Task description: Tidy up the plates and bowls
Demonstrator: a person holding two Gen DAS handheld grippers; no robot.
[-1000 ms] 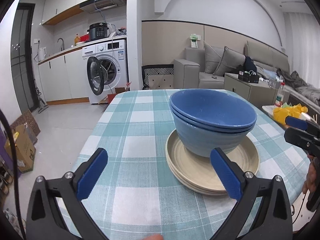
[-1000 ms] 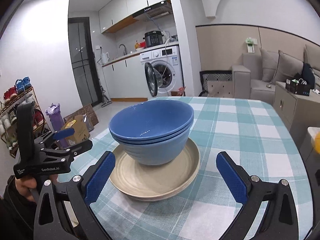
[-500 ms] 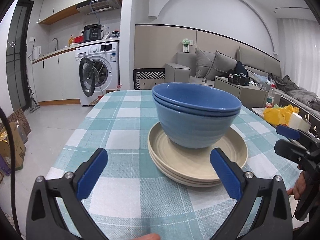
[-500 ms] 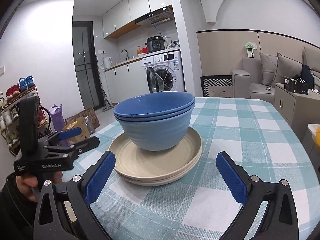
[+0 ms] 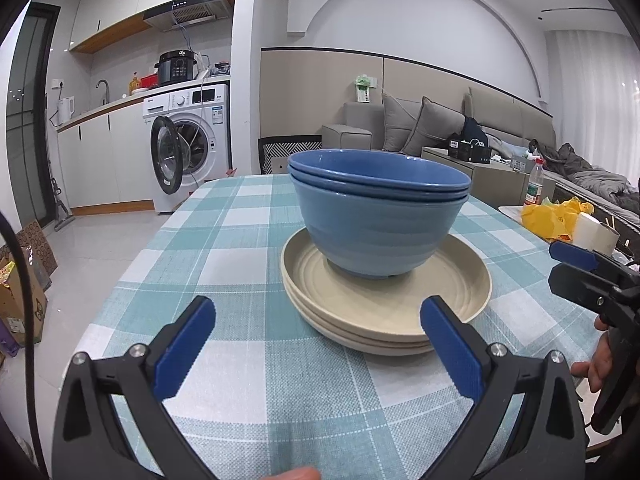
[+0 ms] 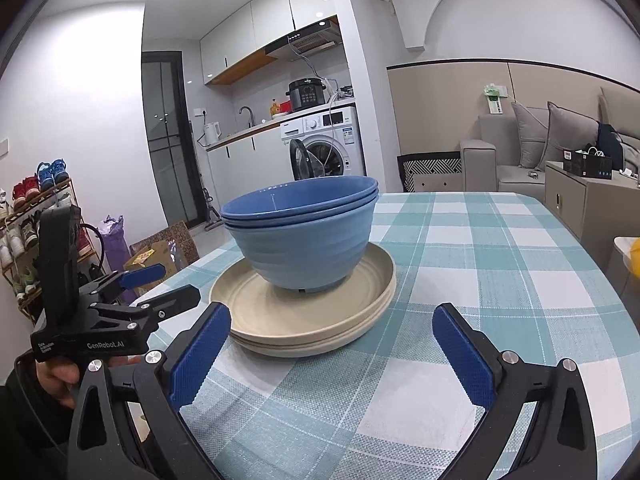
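Two blue bowls point(image 5: 378, 216) are sitting nested one inside the other on a stack of beige plates point(image 5: 384, 300), the whole pile resting on a teal-and-white checked tablecloth point(image 5: 224, 248). Nothing is showing inside the top bowl. The left gripper point(image 5: 316, 348) is hovering with its jaws spread wide and gripping nothing, the plates lying just ahead of and partly between its blue pads. The right gripper point(image 6: 332, 350) is likewise standing wide open and empty, the plates' near rim lying just beyond its left pad point(image 6: 198, 358). Compared with a second ago, both cameras are sitting lower and closer, so the stack is looming larger and is being seen more from the side. Behind the table, a washing machine point(image 5: 188, 148) is standing with its door open under a kitchen counter, and a grey sofa point(image 5: 432, 128) is lining the far wall.
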